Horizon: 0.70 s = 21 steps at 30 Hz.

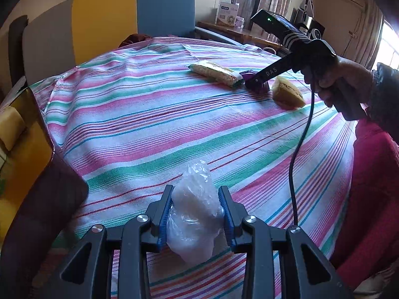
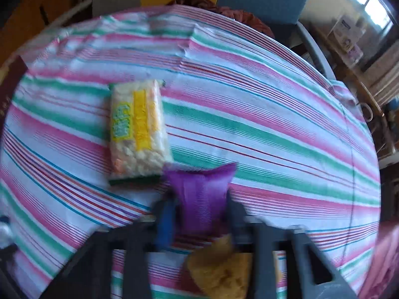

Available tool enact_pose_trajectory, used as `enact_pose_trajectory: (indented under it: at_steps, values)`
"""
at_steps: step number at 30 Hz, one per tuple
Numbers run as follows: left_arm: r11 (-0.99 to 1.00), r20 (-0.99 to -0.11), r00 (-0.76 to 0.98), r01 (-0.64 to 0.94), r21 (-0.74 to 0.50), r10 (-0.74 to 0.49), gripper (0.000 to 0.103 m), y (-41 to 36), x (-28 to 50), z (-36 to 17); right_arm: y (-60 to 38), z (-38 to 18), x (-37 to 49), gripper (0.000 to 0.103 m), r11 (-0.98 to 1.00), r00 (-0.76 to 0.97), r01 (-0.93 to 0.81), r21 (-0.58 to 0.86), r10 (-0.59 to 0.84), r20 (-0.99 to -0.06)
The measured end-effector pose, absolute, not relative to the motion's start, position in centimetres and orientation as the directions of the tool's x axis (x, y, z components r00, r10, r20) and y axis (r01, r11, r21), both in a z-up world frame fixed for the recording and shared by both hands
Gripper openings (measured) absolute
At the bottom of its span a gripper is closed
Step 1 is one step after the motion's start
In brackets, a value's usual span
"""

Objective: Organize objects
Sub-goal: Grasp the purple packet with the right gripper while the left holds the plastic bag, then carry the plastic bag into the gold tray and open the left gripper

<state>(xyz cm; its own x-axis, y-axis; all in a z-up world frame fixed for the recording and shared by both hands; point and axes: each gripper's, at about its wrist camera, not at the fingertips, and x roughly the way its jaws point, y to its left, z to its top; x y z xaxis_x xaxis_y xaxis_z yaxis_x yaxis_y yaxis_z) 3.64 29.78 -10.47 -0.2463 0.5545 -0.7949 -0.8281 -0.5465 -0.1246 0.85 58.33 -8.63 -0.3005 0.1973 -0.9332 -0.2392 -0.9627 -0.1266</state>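
Four things show on the striped tablecloth that covers the tabletop. Nearest the left wrist camera, the left gripper pinches a clear plastic bag of white stuff between its blue pads, the bag bulging above and below the fingers and its lower end at the cloth. Far across the tabletop on the right, the right gripper points steeply down, held by a hand in a dark sleeve, with a black cable hanging from it. Its fingers sit on either side of a purple packet and press against it; this view is blurred, so the contact is not sharp. Just left of the purple packet, touching its corner, lies a yellow-and-green snack packet, flat on the cloth. Just near of the right gripper, and right of the purple packet in the left wrist view, lies a piece of yellow-brown bread. A blue and yellow chair stands beyond the far edge.
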Motion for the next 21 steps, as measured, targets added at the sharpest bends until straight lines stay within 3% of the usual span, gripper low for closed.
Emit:
enact_pose_trajectory:
  at_steps: [13, 21]
  values:
    - [-0.576, -0.795, -0.273, -0.809, -0.115, 0.542, 0.035, 28.7, 3.8, -10.3, 50.0, -8.1, 3.6, 0.031, -0.97, -0.334, -0.241, 0.039, 0.045, -0.942]
    - [-0.585, -0.782, -0.307, -0.806, -0.09, 0.543, 0.035, 28.2, 4.5, -10.6, 48.6, -8.7, 4.3, 0.032, -0.967, -0.383, -0.251, 0.046, 0.056, -0.922]
